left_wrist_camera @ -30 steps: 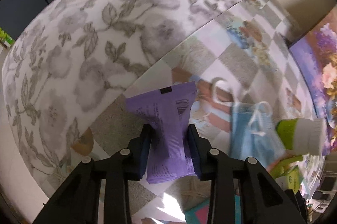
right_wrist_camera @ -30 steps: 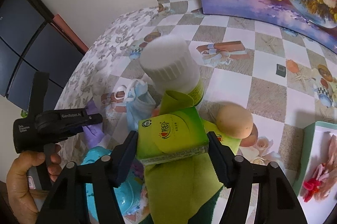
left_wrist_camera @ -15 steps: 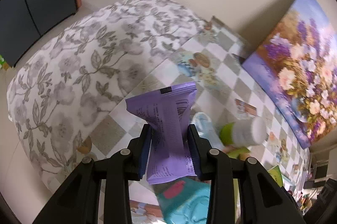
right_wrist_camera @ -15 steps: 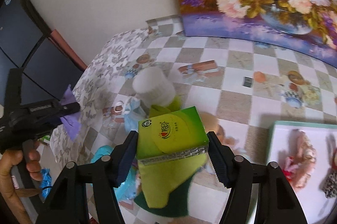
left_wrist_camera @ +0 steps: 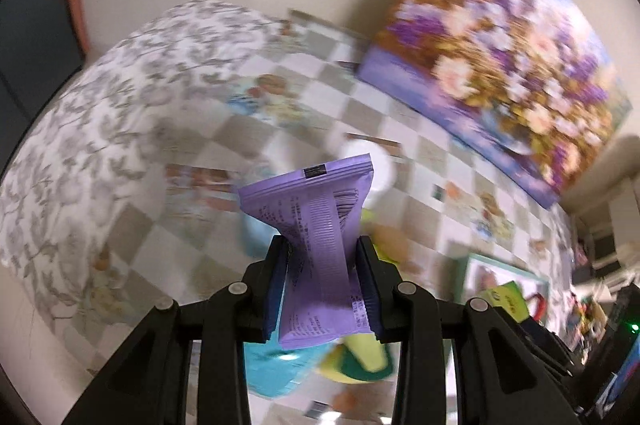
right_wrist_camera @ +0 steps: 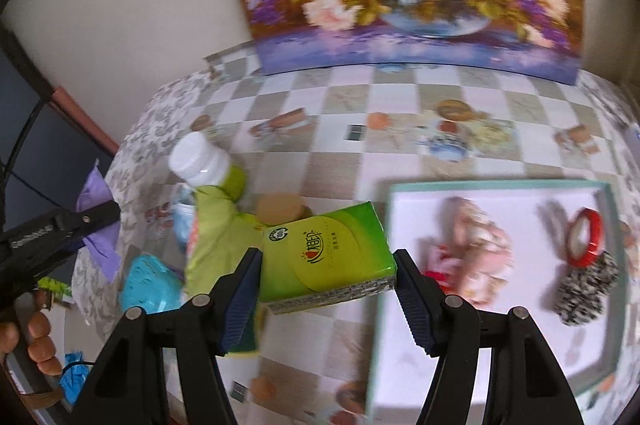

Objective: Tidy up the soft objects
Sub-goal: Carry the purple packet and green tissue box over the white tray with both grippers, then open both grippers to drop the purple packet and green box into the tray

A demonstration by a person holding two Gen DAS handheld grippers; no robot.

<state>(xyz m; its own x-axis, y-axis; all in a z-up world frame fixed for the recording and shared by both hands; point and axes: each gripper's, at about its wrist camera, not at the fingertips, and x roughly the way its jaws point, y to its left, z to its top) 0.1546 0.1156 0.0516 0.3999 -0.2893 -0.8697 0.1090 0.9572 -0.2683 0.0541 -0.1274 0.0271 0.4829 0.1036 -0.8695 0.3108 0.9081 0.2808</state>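
both grippers loaded, carry step toward the tray. left gripper (left_wrist_camera: 323, 279) pinches a purple sachet (left_wrist_camera: 320, 233) at its waist, the pack creased in between the pads, held up above the checkered tablecloth (left_wrist_camera: 420, 153). right gripper (right_wrist_camera: 326, 279) clamps a green tissue pack (right_wrist_camera: 326, 257) across its long side, pads on both short ends, pack tilted, held just left of the teal-rimmed white tray (right_wrist_camera: 492, 183).

tray already holds a small doll (right_wrist_camera: 468, 249), a red ring (right_wrist_camera: 586, 237) and a black-white speckled fuzzy piece (right_wrist_camera: 586, 285). judgement: bring each pack over a bare white patch, lower before letting go, don't drop on the doll. keep squeeze light on the sachet, it buckles. release one hand at a time so the grippers don't collide over the tray.

left behind on the cloth: white-capped green bottle (right_wrist_camera: 204, 165), lime green cloth (right_wrist_camera: 216, 237), teal pouch (right_wrist_camera: 150, 285).

writing: tissue pack has a red chinese logo and a round green mark, not readable. sachet shows a barcode and fine print, too small. left gripper's body carries white lettering in the right view, blurred.
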